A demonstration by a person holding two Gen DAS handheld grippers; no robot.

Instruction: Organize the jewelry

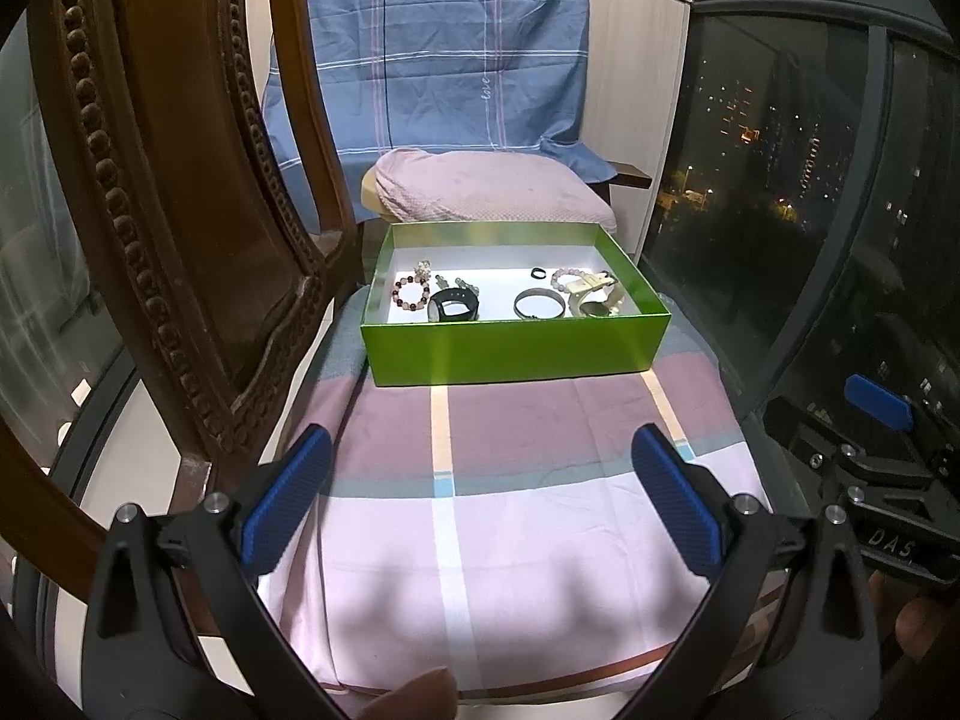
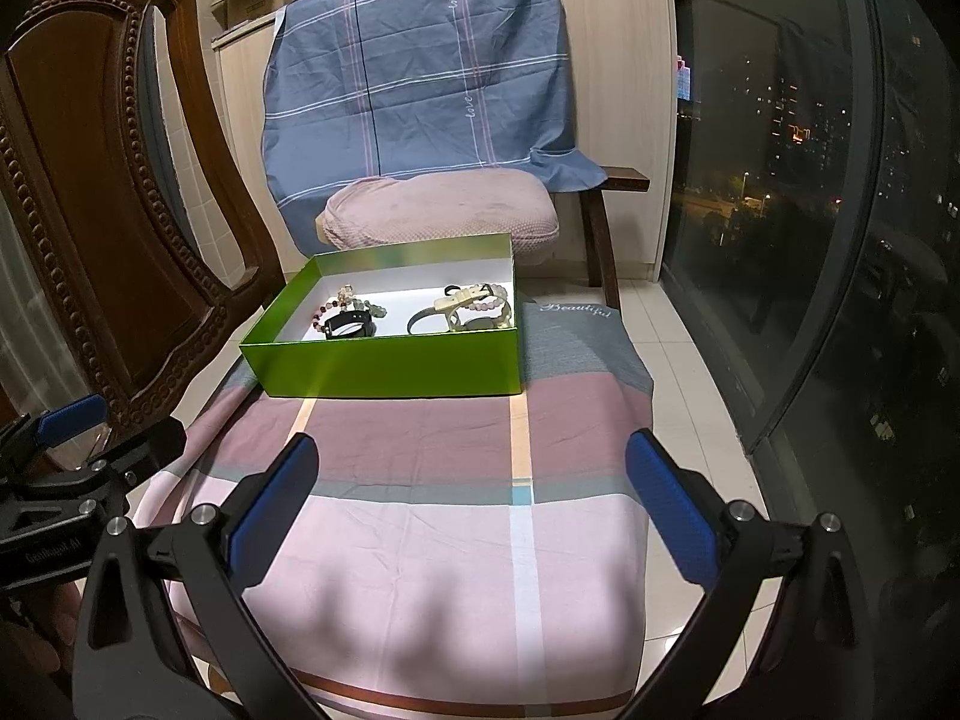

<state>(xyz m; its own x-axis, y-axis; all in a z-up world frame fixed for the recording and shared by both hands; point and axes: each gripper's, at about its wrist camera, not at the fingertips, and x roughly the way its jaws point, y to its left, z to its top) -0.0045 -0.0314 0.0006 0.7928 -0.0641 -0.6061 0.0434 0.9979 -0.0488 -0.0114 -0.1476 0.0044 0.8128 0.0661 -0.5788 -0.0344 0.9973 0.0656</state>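
Both grippers, left (image 1: 480, 504) and right (image 2: 474, 510), gape empty; green box (image 1: 516, 354) of jewelry lies straight ahead, roughly equally near.

There is one green box (image 1: 516, 348). Inside it I count two watches, a black watch (image 1: 454, 305) and a cream watch (image 1: 591, 294). There are two clear bead bracelets (image 1: 411, 294), one dark bangle (image 1: 540, 304) and one small black ring (image 1: 538, 272). Greenish beads (image 1: 456, 284) are hard to count.
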